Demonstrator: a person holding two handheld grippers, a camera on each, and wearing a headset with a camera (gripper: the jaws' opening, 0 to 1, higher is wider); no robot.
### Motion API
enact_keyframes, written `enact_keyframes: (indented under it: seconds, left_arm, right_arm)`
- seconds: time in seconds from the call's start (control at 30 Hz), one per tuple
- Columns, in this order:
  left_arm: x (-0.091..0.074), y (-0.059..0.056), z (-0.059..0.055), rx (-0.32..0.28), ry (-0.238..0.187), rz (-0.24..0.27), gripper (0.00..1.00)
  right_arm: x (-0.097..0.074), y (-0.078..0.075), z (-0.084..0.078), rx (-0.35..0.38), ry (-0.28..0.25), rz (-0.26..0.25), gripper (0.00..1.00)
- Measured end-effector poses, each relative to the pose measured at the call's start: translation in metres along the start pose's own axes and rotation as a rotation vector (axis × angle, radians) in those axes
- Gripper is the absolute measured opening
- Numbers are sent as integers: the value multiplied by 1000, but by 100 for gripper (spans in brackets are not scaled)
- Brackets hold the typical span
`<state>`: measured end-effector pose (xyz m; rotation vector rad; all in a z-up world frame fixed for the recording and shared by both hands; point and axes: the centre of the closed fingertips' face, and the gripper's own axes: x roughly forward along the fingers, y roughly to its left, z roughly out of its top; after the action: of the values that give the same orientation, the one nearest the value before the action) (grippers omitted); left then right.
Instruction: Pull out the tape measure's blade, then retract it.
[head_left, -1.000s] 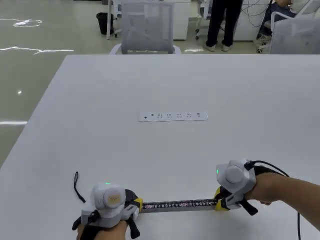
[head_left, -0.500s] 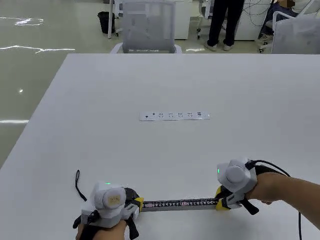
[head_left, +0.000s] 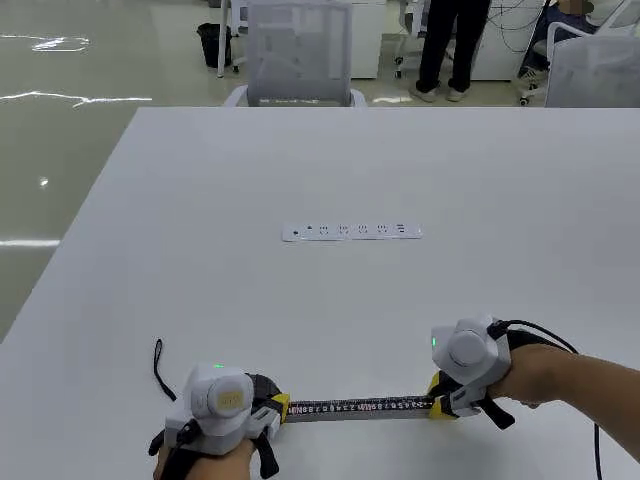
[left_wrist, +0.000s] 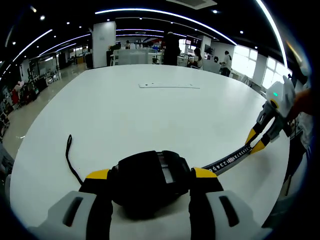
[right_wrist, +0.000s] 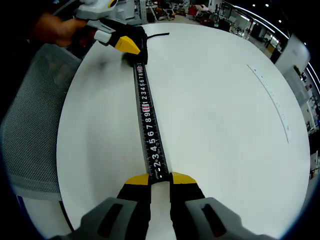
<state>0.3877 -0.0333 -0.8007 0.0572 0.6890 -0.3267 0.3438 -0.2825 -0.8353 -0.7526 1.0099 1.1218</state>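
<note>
Partly out of case (left_wrist: 150, 182), blade (right_wrist: 149, 130) in right gripper (right_wrist: 160, 179).

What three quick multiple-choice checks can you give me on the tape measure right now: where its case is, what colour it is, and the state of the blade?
1. Where is the tape measure's case?
A. Between the jaws of the left gripper
B. On the floor
C. On the chair seat

2. What colour is the case?
A. Red
B. Black
C. White

3. What state is the blade in?
A. Fully wound in
B. Let go and lying loose
C. Pulled out, with its end held by the right gripper

Answers:
1. A: the left gripper view shows the case clamped between that gripper's yellow-tipped jaws.
2. B: the case body is black in both gripper views.
3. C: the right gripper view shows the numbered blade running straight from the case to the right gripper's closed jaws.
</note>
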Motion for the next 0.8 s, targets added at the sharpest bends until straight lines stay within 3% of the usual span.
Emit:
enact_keyframes:
  seconds: [0.8]
  left_arm:
    - [0, 0, 0, 0, 7, -9, 58]
  right_arm:
    - [5, 1, 8, -2, -1, 6, 13]
